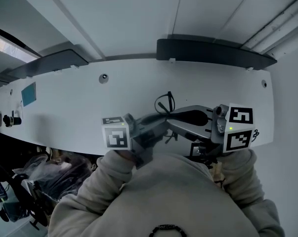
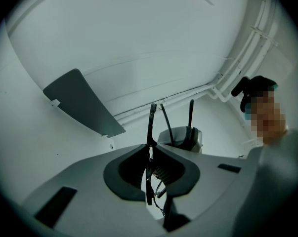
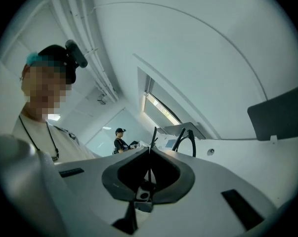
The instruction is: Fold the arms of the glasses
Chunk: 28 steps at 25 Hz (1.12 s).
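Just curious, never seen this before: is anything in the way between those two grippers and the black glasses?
Nothing visible. The left gripper and the right gripper are each shut on the thin black-framed glasses.

Thin black glasses, slim frame. Aloft, clear of any surface, pinched at two places. Front edge-on, upright; two slender arms angled away, not folded flat.
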### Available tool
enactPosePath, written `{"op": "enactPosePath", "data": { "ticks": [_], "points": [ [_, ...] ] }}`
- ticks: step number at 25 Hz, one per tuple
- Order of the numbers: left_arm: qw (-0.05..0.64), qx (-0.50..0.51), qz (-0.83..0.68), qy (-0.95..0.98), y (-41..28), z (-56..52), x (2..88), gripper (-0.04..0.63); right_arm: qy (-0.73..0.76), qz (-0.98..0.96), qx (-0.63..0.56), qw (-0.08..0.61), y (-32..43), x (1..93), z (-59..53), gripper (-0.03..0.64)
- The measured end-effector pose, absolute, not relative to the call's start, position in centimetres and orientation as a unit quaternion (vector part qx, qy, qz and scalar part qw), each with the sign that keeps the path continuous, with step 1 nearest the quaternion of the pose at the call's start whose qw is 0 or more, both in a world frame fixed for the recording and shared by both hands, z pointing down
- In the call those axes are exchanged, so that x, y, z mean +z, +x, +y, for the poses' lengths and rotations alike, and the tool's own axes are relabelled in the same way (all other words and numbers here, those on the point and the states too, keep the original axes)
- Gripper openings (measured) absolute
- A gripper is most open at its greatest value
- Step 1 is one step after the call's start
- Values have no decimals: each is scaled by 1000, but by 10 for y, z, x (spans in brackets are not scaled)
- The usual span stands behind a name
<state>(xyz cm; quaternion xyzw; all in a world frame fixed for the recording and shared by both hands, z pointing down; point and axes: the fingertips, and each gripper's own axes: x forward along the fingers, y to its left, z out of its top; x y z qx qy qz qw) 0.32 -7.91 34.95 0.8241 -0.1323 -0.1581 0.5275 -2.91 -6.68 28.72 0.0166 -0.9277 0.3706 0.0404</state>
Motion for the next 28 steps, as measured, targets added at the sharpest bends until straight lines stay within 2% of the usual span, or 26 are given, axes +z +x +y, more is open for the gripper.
{"op": "enactPosePath", "data": {
  "ticks": [7,13,16,20,24,28],
  "points": [
    [514,-149,-144,833,2,-80,353,38,35,-898,438,34,-25,299,-79,31],
    [547,-169,-152,806,0,-81,367,34,50,-922,379,63,-19,296,-75,40],
    [551,-171,-160,801,-5,-83,369,32,75,-941,319,90,-11,290,-81,84],
    [532,-154,-169,815,-5,-82,367,32,75,-942,309,108,-14,300,-73,211],
    [515,-131,-170,830,1,-80,364,32,96,-936,321,110,-20,313,-75,267],
    [514,-133,-164,831,3,-79,361,32,105,-938,300,141,-25,324,-75,282]
  ]
}}
